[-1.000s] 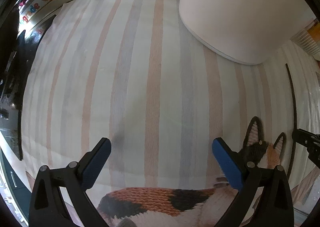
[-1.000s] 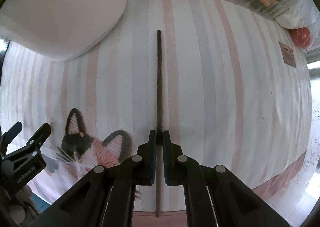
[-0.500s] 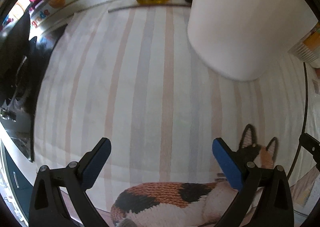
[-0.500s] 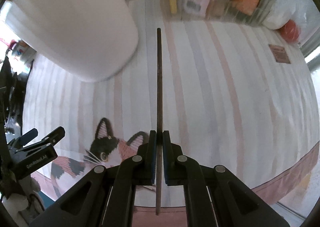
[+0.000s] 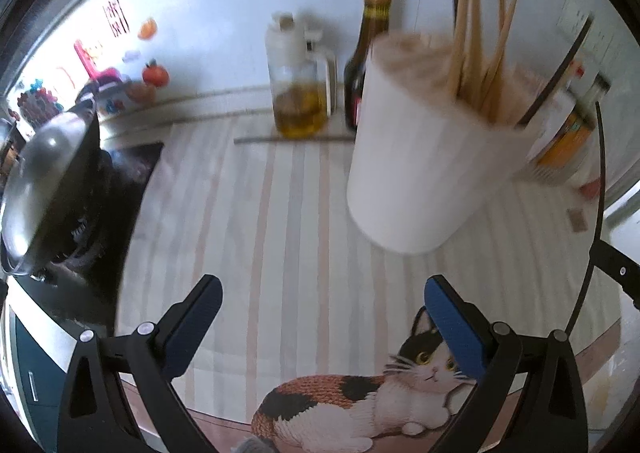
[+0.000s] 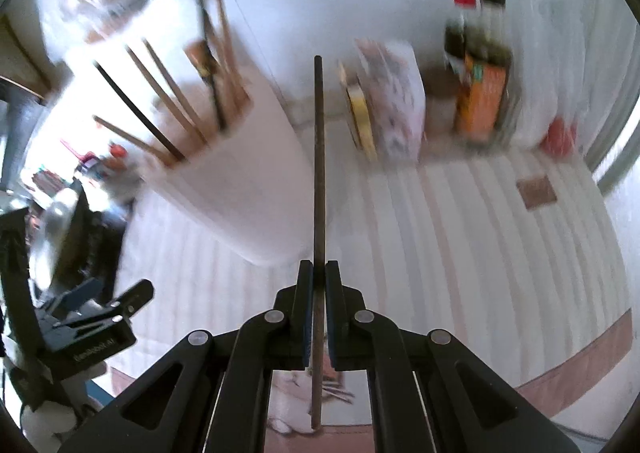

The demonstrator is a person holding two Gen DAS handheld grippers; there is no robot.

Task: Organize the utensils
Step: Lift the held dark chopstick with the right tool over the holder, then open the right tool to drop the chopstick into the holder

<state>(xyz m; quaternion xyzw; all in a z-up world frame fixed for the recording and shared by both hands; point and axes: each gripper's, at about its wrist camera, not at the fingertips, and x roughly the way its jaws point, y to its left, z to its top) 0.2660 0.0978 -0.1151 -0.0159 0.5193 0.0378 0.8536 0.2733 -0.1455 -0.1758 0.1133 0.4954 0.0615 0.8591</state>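
Observation:
My right gripper (image 6: 319, 273) is shut on a thin dark chopstick (image 6: 319, 173), which it holds in the air pointing forward, just right of a white utensil holder (image 6: 240, 193). Several wooden and dark chopsticks (image 6: 168, 101) stand in that holder. In the left wrist view the holder (image 5: 420, 181) stands ahead and to the right with its chopsticks (image 5: 476, 53) sticking up. My left gripper (image 5: 320, 309) is open and empty above the striped mat. The held chopstick (image 5: 596, 213) shows there as a dark curved line at the right edge. Another chopstick (image 5: 296, 139) lies at the mat's far edge.
A striped cat-print mat (image 5: 280, 233) covers the counter. An oil jug (image 5: 300, 93) and a dark bottle (image 5: 368, 53) stand at the back wall. A wok (image 5: 48, 181) sits on the stove at left. Boxes and packets (image 6: 480, 101) line the back right.
Both grippers have risen and tipped upward, so the holder's rim, its chopsticks and the back wall came into view. The right gripper lifted the dark chopstick off the mat.

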